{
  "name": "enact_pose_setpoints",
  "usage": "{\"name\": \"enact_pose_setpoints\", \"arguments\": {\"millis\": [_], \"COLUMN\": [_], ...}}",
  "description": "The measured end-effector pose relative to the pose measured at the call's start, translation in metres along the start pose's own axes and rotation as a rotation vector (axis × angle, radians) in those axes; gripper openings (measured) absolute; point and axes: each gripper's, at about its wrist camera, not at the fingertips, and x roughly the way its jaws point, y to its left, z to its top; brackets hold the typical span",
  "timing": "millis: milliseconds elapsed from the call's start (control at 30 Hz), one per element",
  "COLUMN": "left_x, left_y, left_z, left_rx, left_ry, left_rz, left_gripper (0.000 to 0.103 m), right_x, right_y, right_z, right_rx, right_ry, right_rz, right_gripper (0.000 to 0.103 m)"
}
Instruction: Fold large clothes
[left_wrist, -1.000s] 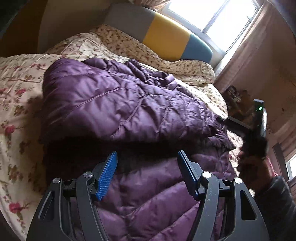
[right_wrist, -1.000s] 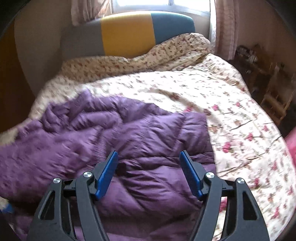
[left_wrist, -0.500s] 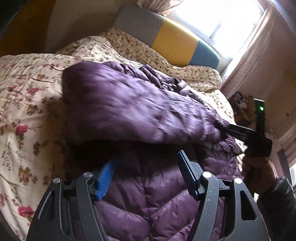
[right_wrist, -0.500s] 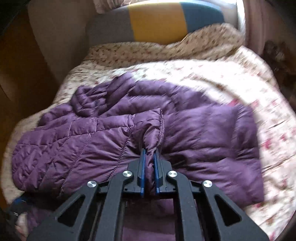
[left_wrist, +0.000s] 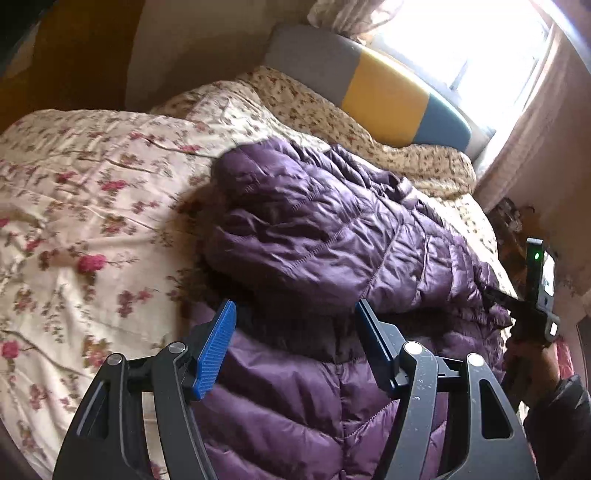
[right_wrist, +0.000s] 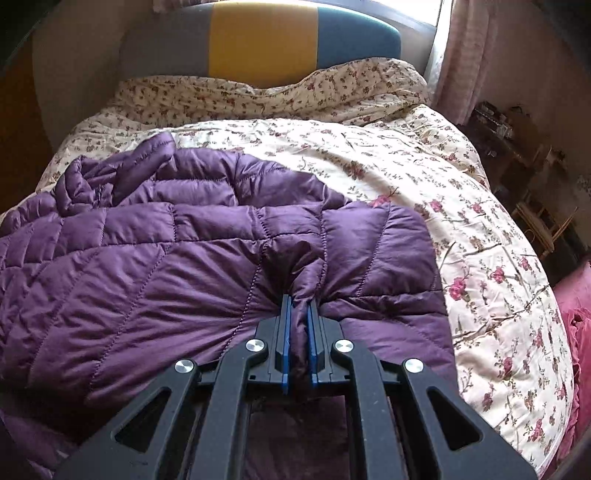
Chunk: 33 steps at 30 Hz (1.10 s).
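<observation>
A purple quilted puffer jacket (left_wrist: 332, 236) (right_wrist: 166, 266) lies on a floral bedspread, with one part folded over onto the rest. My right gripper (right_wrist: 298, 306) is shut on a pinched ridge of the jacket's edge, the fabric bunching between its blue pads. In the left wrist view that same gripper (left_wrist: 496, 295) shows at the right edge, held by a hand in a dark sleeve. My left gripper (left_wrist: 295, 317) hangs open above the jacket's lower part, with nothing between its blue pads.
The floral bedspread (left_wrist: 92, 221) (right_wrist: 480, 240) covers the bed. A grey, yellow and blue headboard (right_wrist: 266, 40) stands at the back under a bright window. Dark furniture (right_wrist: 524, 166) stands right of the bed, and pink cloth (right_wrist: 576, 314) lies at the bed's right edge.
My right gripper went from open to shut on the jacket's edge and sank with it. The left gripper stayed open while its view shifted, showing more bedspread on the left.
</observation>
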Motion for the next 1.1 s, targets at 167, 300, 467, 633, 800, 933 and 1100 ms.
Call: {"name": "enact_pose_setpoints", "arguments": {"millis": [167,300,467,633,800,933,1100], "left_x": [-0.010,0.011,0.038,0.065,0.093,0.114,0.123], "left_y": [-0.013,-0.024,-0.036,-0.041,-0.034,-0.028,-0.020], "left_z": [0.022,0.044,0.060,0.069,0.070,0.061,0.053], "left_rx": [0.033,0.036,0.029,0.048,0.077,0.125,0.115], "left_ry": [-0.079,-0.067,-0.047,-0.036,-0.001,0.044,0.035], "left_rz": [0.035,0.046,0.062,0.087,0.132,0.147,0.132], "left_gripper": [0.066,0.066,0.066,0.066,0.066,0.066,0.066], "right_x": [-0.004,-0.017,-0.030,-0.017,0.007,0.020,0.027], "right_y": [-0.004,-0.002,0.013,0.035,0.042,0.045,0.047], "right_z": [0.001,0.004,0.013,0.019,0.010,0.000,-0.008], "right_rx": [0.007,0.011,-0.008,-0.044,-0.074,-0.103,-0.100], "right_ry": [-0.006,-0.039,-0.098,-0.089,-0.052,-0.050,-0.070], "right_rz": [0.004,0.002,0.034,0.080,0.091,0.096,0.092], "right_gripper": [0.020,0.037,0.048,0.055,0.056,0.056,0.057]}}
